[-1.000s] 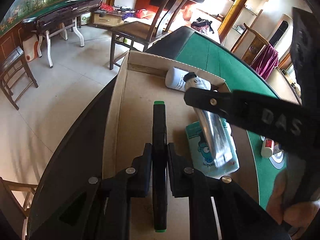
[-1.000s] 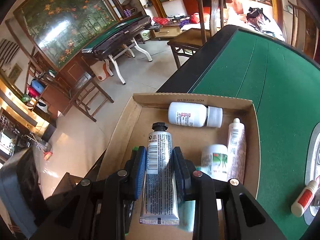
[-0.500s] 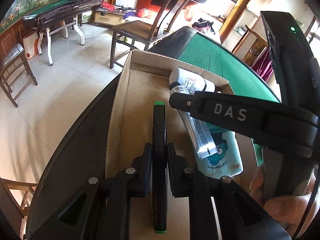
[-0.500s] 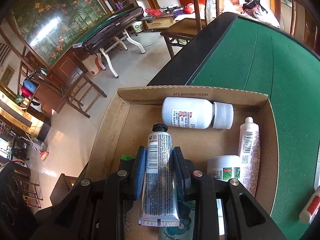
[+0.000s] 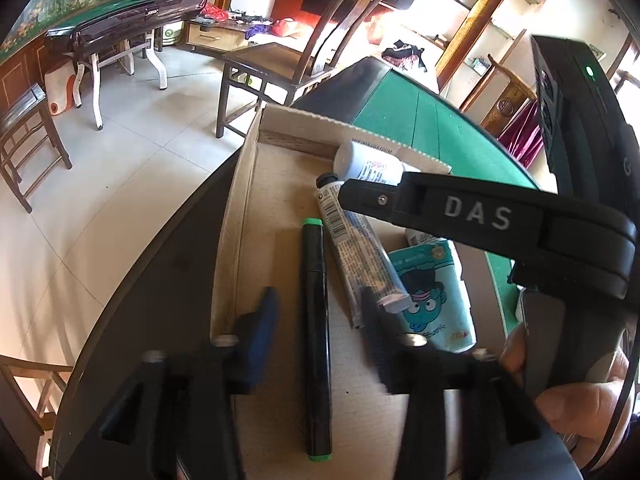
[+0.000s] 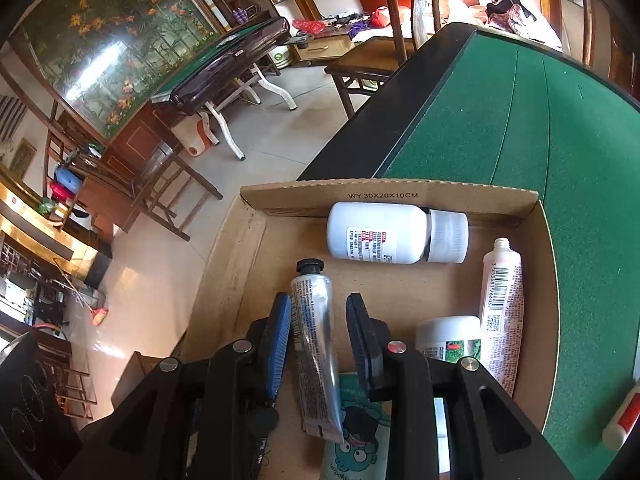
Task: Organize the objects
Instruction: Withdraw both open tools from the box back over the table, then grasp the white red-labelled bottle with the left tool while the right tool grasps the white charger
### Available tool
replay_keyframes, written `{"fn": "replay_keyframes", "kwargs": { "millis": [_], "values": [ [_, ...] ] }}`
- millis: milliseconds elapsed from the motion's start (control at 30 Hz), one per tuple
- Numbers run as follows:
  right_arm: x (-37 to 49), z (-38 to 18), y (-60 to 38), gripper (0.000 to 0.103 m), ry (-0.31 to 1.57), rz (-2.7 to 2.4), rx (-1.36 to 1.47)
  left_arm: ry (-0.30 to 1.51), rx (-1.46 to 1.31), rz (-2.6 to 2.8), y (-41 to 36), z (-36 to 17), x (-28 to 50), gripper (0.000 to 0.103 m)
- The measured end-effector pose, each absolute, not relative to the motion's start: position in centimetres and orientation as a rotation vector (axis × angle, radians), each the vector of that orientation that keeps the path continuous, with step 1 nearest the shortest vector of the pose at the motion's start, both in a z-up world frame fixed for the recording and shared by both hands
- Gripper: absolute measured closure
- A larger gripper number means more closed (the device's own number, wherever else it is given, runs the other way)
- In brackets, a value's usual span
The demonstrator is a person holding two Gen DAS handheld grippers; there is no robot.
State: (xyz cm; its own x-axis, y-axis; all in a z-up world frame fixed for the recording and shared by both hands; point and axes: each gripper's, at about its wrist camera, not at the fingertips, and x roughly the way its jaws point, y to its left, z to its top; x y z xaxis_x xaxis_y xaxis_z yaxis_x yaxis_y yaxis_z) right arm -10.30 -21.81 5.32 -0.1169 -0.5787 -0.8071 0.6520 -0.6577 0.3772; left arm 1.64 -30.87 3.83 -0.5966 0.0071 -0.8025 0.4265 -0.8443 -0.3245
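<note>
Left wrist view: black marker (image 5: 316,336) lengthwise, pointing away.

Bare cardboard box (image 5: 240,216) floor left of marker (image 5: 314,320); right side crowded.

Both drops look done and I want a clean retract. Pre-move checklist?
1. Left gripper off the marker: ok. Its jaws have just been opening, and the marker lies between them with a gap on each side.
2. Marker inside the box: ok, flat on the floor.
3. Right gripper off the silver tube: ok. There is a gap at one pad, with the tube between the jaws.
4. Tube settled: cannot tell. Its crimped end rests on the tissue pack.
5. Grippers clear of each other: cannot tell.
</note>
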Motion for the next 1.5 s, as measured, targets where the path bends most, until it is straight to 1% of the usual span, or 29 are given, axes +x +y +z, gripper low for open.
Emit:
{"fn": "replay_keyframes", "kwargs": {
  "millis": [33, 100, 300, 367, 400, 533, 700, 833, 967, 1100, 1233, 1300, 1333, 1400, 1500],
  "values": [
    [-10.2, 5.6, -21.6, 0.07, 0.077, -1.878, 1.306, 0.73, 1.262, -2.501, -30.8, 3.9, 1.8, 0.051],
    [-9.9, 6.0, -21.1, 0.067, 0.067, -1.883, 1.293, 0.724, 1.253, -2.504, -30.6, 4.2, 2.0, 0.047],
    [-8.8, 7.0, -18.8, 0.064, -0.003, -1.888, 1.259, 0.707, 1.234, -2.505, -30.0, 4.9, 2.8, 0.045],
    [-8.6, 7.4, -17.2, 0.057, -0.046, -1.892, 1.241, 0.696, 1.221, -2.514, -29.6, 5.4, 3.1, 0.044],
    [-8.5, 7.6, -16.2, 0.055, -0.081, -1.895, 1.234, 0.684, 1.214, -2.521, -29.3, 5.7, 3.3, 0.044],
    [-8.5, 7.9, -12.5, 0.053, -0.19, -1.881, 1.218, 0.637, 1.199, -2.547, -27.7, 6.9, 3.4, 0.043],
    [-8.3, 8.6, -7.4, 0.05, -0.266, -1.886, 1.198, 0.569, 1.195, -2.611, -24.4, 8.6, 2.8, 0.042],
    [-8.4, 9.0, -2.7, 0.044, -0.306, -1.922, 1.174, 0.481, 1.208, -2.668, -21.0, 9.5, 1.8, 0.037],
    [-7.9, 8.6, 2.0, 0.043, -0.321, -1.948, 1.163, 0.378, 1.241, -2.733, -16.9, 9.8, 0.6, 0.034],
    [-6.9, 8.0, 8.2, 0.038, -0.274, -2.022, 1.127, 0.25, 1.282, -2.809, -12.4, 9.4, -1.0, 0.028],
    [-7.3, 7.5, 13.9, 0.037, -0.273, -2.173, 1.098, 0.159, 1.346, -2.834, -8.5, 8.1, -4.0, 0.028],
    [-8.3, 7.4, 16.0, 0.037, -0.326, -2.223, 1.1, 0.104, 1.385, -2.819, -7.1, 7.4, -5.9, 0.028],
    [-9.0, 7.2, 16.8, 0.036, -0.372, -2.228, 1.11, 0.076, 1.399, -2.808, -6.6, 7.0, -6.8, 0.028],
    [-9.8, 7.2, 17.9, 0.036, -0.476, -2.212, 1.113, 0.024, 1.44, -2.776, -5.5, 6.0, -9.1, 0.028],
    [-10.0, 7.1, 18.3, 0.036, -0.519, -2.204, 1.124, 0.022, 1.494, -2.701, -5.2, 4.3, -11.6, 0.028]
  ]
}}
